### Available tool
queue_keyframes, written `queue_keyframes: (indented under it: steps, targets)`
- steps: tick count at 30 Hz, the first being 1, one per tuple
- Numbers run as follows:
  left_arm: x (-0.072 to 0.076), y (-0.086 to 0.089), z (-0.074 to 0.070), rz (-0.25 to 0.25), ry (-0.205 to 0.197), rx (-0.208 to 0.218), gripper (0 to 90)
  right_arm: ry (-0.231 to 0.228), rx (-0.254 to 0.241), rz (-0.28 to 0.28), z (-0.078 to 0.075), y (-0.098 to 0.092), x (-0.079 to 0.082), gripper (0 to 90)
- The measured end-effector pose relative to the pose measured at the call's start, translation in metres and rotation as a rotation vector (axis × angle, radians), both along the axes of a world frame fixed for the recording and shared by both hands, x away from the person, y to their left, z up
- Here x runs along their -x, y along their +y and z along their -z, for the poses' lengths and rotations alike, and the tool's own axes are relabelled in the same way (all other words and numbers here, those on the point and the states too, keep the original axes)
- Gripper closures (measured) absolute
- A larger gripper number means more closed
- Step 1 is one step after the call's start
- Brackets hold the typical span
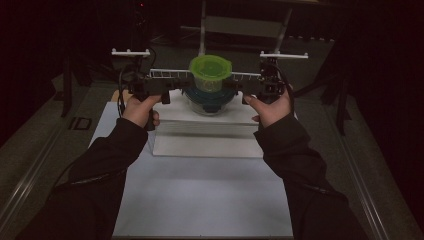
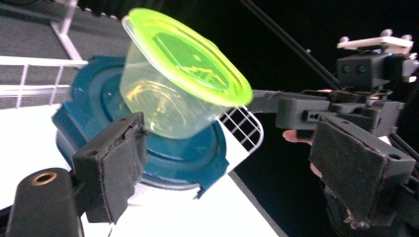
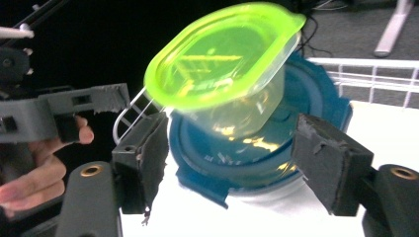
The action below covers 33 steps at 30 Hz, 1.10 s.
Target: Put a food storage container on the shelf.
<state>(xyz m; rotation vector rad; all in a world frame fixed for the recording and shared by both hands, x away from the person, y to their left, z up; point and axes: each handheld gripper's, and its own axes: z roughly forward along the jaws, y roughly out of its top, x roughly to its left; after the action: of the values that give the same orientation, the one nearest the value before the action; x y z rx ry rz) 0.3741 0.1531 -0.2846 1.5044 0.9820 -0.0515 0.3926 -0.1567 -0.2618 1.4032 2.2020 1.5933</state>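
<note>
Stack: a clear plastic tub with lime-green lid (image 1: 210, 73) is seen resting on a larger clear bowl with dark-blue lid (image 1: 208, 101), on the white raised platform (image 1: 210, 131), before a white wire rack (image 1: 167, 74).
Step judged: release and withdrawal; both claws are best backed straight outward so the stack is not nudged.
Left gripper (image 2: 225, 158): jaws apart, nothing clamped, stack between.
Right gripper (image 3: 232, 158): jaws apart, flanking the blue lid, untouched.
</note>
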Motion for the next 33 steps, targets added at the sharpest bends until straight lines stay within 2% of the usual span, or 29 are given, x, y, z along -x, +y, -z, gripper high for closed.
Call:
queue_keyframes:
  steps: [3,4,5,6,10,12,15,16,20,21,25,29,33]
  targets:
    - [0.007,0.000,0.004,0.016,-0.018,-0.011,7.4,-0.015,0.004,-0.036,0.006,-0.001,0.007,23.9]
    - [0.014,-0.002,0.008,0.052,-0.027,-0.027,6.3,-0.020,0.004,-0.051,0.008,-0.002,0.009,22.3]
    - [0.014,-0.002,0.008,0.052,-0.027,-0.027,4.7,-0.020,0.004,-0.051,0.008,-0.002,0.009,22.3]
    - [0.021,-0.002,0.013,0.067,-0.040,-0.044,2.3,-0.023,-0.002,-0.074,0.013,-0.005,0.014,20.7]
    - [0.029,-0.001,0.021,0.060,-0.060,-0.072,0.6,-0.032,-0.001,-0.104,0.022,-0.007,0.022,20.6]
    - [0.032,-0.001,0.024,0.084,-0.067,-0.079,0.5,-0.026,-0.008,-0.116,0.028,-0.008,0.026,20.5]
    - [0.036,-0.001,0.027,0.095,-0.086,-0.089,0.5,-0.034,0.005,-0.119,0.035,-0.008,0.031,20.5]
    - [0.041,-0.001,0.032,0.096,-0.101,-0.112,0.5,-0.033,0.007,-0.128,0.043,-0.008,0.034,20.0]
    - [0.049,-0.004,0.041,0.114,-0.120,-0.133,0.5,-0.039,0.012,-0.133,0.054,-0.009,0.040,19.6]
    - [0.053,-0.006,0.044,0.121,-0.125,-0.138,0.5,-0.053,0.015,-0.140,0.062,-0.009,0.043,18.1]
    - [0.061,-0.008,0.050,0.121,-0.147,-0.145,0.5,-0.063,0.014,-0.147,0.069,-0.011,0.047,17.3]
    - [0.071,-0.013,0.068,0.133,-0.161,-0.172,0.5,-0.069,0.010,-0.152,0.081,-0.016,0.053,17.3]
    - [0.075,-0.014,0.076,0.141,-0.175,-0.179,0.6,-0.064,0.012,-0.152,0.090,-0.018,0.057,17.3]
